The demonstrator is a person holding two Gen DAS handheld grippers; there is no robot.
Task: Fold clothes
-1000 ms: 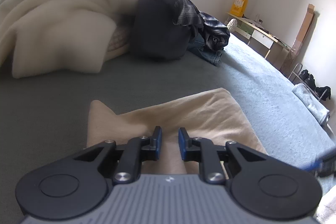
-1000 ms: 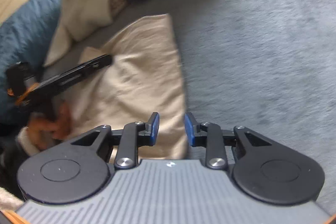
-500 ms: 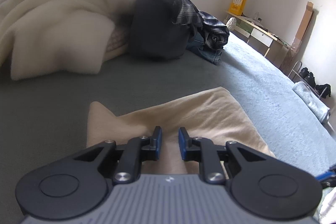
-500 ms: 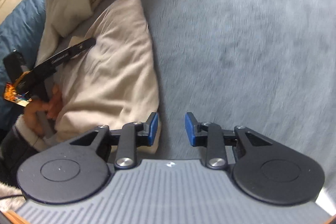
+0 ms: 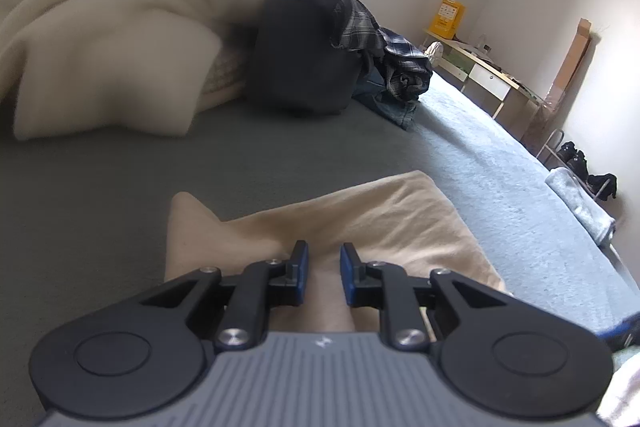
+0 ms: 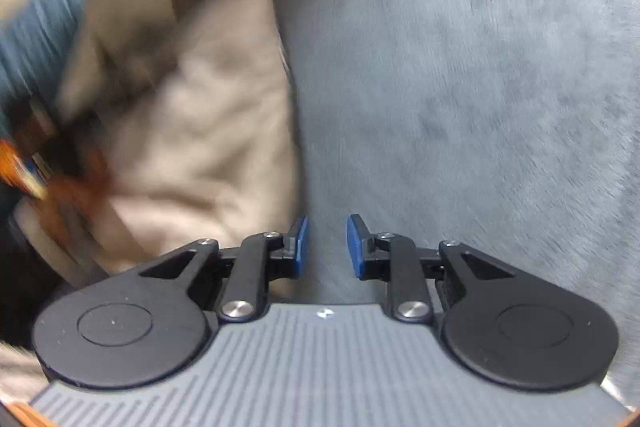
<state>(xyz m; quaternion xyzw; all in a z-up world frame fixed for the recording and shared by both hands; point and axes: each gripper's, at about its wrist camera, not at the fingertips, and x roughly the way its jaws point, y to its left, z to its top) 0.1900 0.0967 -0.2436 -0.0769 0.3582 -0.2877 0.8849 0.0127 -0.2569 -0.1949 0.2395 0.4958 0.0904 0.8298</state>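
Note:
A beige garment (image 5: 360, 219) lies folded on the grey bedspread (image 5: 500, 163). My left gripper (image 5: 323, 273) rests low on its near part, and a ridge of the cloth rises between the narrow-set pads, with creases running out from them; it is shut on that fold. In the blurred right wrist view the same beige garment (image 6: 208, 131) fills the left half. My right gripper (image 6: 327, 247) hovers just off its right edge over bare grey bedspread (image 6: 460, 87). Its jaws are closing, with only bedspread showing in the gap.
A cream blanket (image 5: 104, 39) and a pile of dark and plaid clothes (image 5: 320, 47) lie at the far end of the bed. A desk (image 5: 488, 71) stands by the wall, and a folded grey towel (image 5: 580, 203) sits at the right. A person's hand (image 6: 76, 179) shows blurred.
The right gripper slid from over the beige garment to just past its right edge, and its jaws narrowed a little. The left gripper stayed where it was on the cloth.

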